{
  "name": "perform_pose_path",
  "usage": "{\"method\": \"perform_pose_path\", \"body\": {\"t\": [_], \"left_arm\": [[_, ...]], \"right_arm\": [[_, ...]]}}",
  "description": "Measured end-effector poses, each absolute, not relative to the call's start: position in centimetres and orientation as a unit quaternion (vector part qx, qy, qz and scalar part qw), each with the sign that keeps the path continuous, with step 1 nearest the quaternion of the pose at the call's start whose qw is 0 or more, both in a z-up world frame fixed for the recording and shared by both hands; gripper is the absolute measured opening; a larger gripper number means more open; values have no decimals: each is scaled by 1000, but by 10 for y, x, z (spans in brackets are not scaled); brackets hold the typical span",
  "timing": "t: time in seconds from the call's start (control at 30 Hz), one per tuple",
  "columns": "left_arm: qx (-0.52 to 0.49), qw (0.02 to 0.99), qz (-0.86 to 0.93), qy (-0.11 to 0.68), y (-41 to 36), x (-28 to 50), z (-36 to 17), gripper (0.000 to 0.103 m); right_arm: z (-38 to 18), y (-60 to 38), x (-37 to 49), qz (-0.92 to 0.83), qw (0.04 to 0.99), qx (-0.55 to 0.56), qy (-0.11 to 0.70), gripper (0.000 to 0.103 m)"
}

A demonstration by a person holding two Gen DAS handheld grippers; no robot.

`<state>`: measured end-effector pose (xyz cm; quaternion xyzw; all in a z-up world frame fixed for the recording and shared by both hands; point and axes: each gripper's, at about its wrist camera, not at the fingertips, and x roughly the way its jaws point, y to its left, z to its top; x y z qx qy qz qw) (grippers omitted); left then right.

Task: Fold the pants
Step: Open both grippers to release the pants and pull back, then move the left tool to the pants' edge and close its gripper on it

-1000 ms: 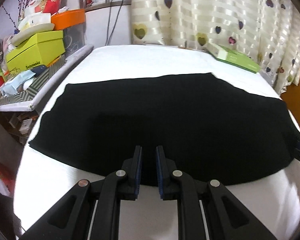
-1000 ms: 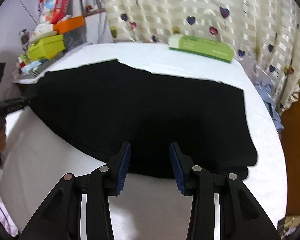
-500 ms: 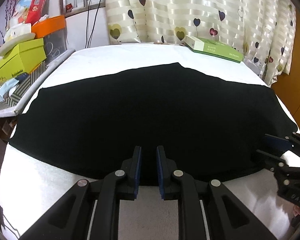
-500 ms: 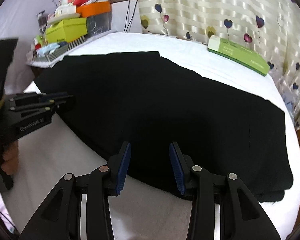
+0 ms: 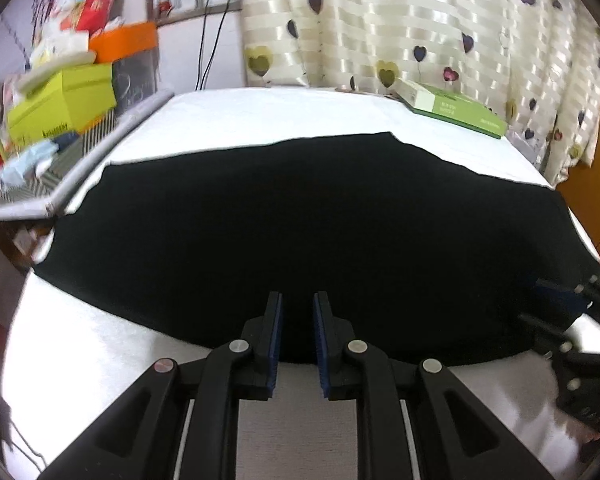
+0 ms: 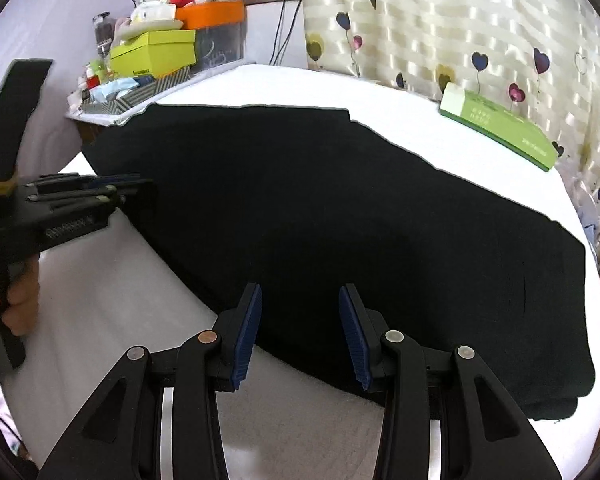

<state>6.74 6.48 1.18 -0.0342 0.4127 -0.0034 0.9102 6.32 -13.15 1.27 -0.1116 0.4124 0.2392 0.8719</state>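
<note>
We now see the left gripper (image 6: 140, 190) reaching in over the pants' (image 6: 340, 220) left edge, nearer the right gripper (image 6: 300, 332) than half a second ago.

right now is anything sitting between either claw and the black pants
Nothing visible. The left claw and right claw both hang open at the near edge of the black pants, with only bare white sheet below. The green box lies beyond the far edge.

Left claw (image 5: 297, 334) narrowly parted; right claw (image 6: 300, 334) wide apart, both empty.
</note>
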Motion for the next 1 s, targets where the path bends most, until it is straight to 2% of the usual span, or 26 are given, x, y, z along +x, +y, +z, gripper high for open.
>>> {"method": "perform_pose_path", "body": {"t": [0.4,0.5,1.0], "left_arm": [[-37,910,36,411,93,56,13,18],[-45,905,48,421,95,43,10,24],[-82,900,59,424,93,-8,8,25]], "right_arm": [[16,-139,51,249,869,-103,416,42],[13,-143,39,244,868,-114,416,42],[12,-144,-4,261,865,-96,418,42]]}}
